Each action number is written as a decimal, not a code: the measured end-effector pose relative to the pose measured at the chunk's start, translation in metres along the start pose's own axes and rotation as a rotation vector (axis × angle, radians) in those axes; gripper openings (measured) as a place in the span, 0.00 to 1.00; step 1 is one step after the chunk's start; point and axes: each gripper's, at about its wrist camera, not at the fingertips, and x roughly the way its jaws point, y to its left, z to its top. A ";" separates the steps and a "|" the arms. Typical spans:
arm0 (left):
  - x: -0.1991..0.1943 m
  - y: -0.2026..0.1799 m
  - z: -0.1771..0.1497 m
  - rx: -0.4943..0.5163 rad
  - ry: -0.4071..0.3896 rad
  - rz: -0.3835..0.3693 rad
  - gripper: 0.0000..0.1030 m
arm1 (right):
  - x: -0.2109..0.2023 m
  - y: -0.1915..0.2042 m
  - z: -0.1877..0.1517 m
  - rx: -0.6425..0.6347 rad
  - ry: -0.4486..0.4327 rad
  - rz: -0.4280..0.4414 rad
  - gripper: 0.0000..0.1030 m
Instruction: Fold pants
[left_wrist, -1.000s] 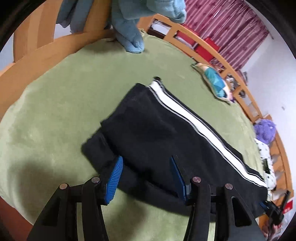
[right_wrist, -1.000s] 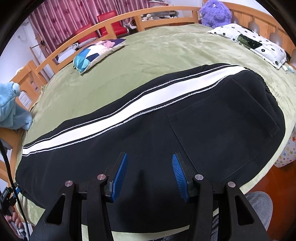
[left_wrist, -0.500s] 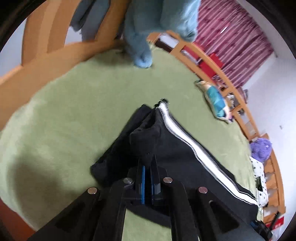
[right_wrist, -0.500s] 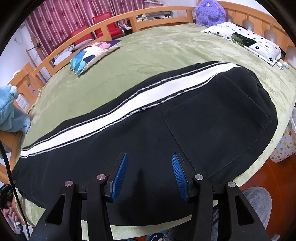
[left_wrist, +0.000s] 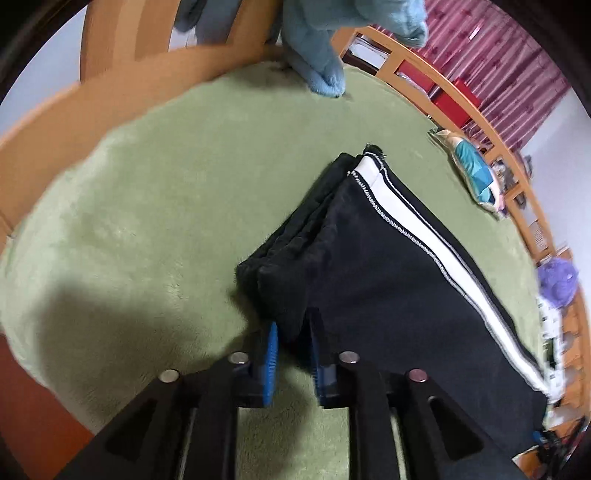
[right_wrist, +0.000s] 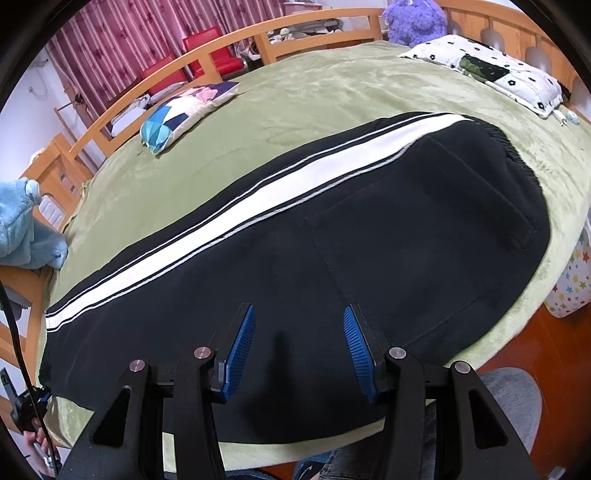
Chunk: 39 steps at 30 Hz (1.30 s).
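In the left wrist view we see the black pants (left_wrist: 388, 280) lying on the green blanket (left_wrist: 147, 206), their cuff end bunched up into a raised peak right at our left gripper (left_wrist: 291, 345). The blue pads (left_wrist: 272, 354) stand slightly apart and the jaws are opening, with a fold of the hem between them; we cannot tell whether the pads are pressing on it. The risk here, as we judge it, is that the layers slip free unevenly and the leg ends slump into a crooked heap, so the fold line drifts. A blue towel (left_wrist: 317, 55) hangs over the wooden rail (left_wrist: 110, 96) beyond, well apart from the pants. In the right wrist view the pants (right_wrist: 369, 229) spread flat across the blanket, white stripe (right_wrist: 258, 199) running along the far edge and the waistband toward the right. Our right gripper (right_wrist: 299, 341) hovers over the near edge with its fingers apart, holding nothing. If it pinches only the top layer, we think the lower layer would stay behind and wrinkle.
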 end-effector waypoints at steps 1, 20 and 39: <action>-0.002 -0.004 -0.001 0.017 -0.004 0.039 0.42 | -0.003 -0.006 0.001 -0.001 -0.008 -0.009 0.48; -0.045 -0.134 -0.045 0.082 -0.117 0.017 0.59 | 0.043 -0.237 0.058 0.489 -0.104 0.216 0.66; -0.050 -0.244 -0.075 0.276 -0.110 0.009 0.60 | 0.105 -0.270 0.139 0.296 0.022 0.112 0.64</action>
